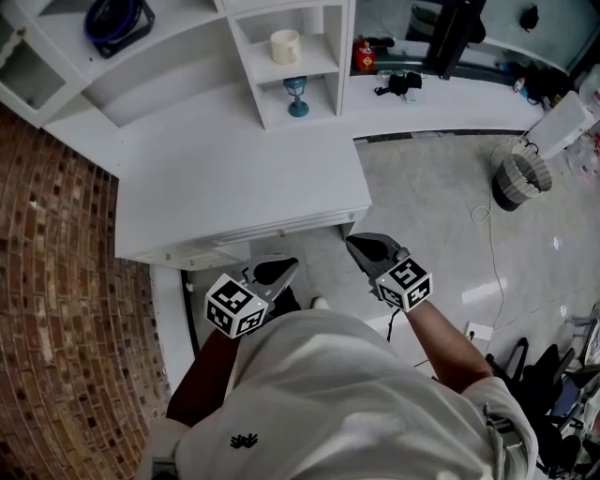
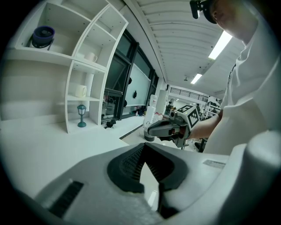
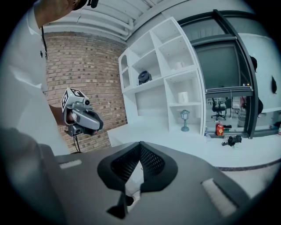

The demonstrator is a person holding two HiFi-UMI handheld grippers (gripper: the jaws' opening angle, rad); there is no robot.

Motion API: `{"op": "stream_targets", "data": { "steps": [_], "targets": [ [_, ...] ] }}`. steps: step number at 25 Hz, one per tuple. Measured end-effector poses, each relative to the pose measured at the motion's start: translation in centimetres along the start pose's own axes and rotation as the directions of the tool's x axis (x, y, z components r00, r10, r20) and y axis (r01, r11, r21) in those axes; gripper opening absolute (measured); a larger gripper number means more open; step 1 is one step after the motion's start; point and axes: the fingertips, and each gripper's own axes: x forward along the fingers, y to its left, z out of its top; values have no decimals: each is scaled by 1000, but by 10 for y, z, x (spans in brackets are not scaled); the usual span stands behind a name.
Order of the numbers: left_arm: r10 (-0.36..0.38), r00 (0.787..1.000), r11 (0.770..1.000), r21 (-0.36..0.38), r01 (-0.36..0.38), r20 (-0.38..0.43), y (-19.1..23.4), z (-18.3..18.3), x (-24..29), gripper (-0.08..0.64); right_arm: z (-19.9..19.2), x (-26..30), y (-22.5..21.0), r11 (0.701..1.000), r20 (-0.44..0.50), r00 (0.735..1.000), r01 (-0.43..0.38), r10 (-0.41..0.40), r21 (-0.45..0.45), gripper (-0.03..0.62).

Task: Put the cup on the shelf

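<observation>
A cream cup (image 1: pixel 286 45) stands in a middle compartment of the white shelf unit (image 1: pixel 342 56) on the counter, above a small blue lantern figure (image 1: pixel 297 96). The same cup (image 2: pixel 81 91) (image 3: pixel 183 97) shows far off in both gripper views. My left gripper (image 1: pixel 284 269) and right gripper (image 1: pixel 359 246) hang side by side in front of the counter's near edge, well short of the shelf. Both are shut with nothing between the jaws. The left gripper view sees the right gripper (image 2: pixel 153 128), and the right gripper view sees the left gripper (image 3: pixel 97 124).
The white counter (image 1: pixel 234 178) lies between me and the shelves. A dark blue bowl (image 1: pixel 117 19) sits on an upper shelf at left. A brick wall (image 1: pixel 56 281) is at left. A red can (image 1: pixel 364 56), black items (image 1: pixel 403 82) and a waste basket (image 1: pixel 518 178) are at right.
</observation>
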Motion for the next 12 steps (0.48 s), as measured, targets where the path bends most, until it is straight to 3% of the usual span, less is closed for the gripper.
{"op": "stream_targets", "data": {
  "steps": [12],
  "targets": [
    [-6, 1000, 1000, 8, 6, 2, 6, 5, -4, 5, 7, 5, -4, 1000, 4, 1000, 5, -5, -8, 11]
  ]
}}
